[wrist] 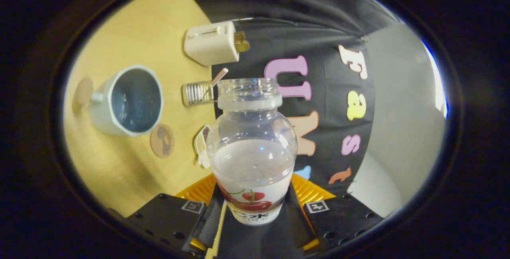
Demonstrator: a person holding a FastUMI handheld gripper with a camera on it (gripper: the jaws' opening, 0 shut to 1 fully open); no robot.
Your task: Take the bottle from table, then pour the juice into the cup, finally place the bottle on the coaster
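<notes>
My gripper point(255, 211) clamps the open bottle point(252, 147) between both fingers, held tilted over the pale wooden surface point(131, 32). Beyond stand the cup point(126, 100), a round coaster point(162, 140) just beside it, and a toaster point(213, 43). The bottle's base is hidden between my fingers.

The bottle point(252, 147) has a label point(255, 216) with a cherry picture and print too cut off to read. The gripper point(254, 201), fingers clamped on the bottle, bears two square markers point(193, 206), one on each side.
</notes>
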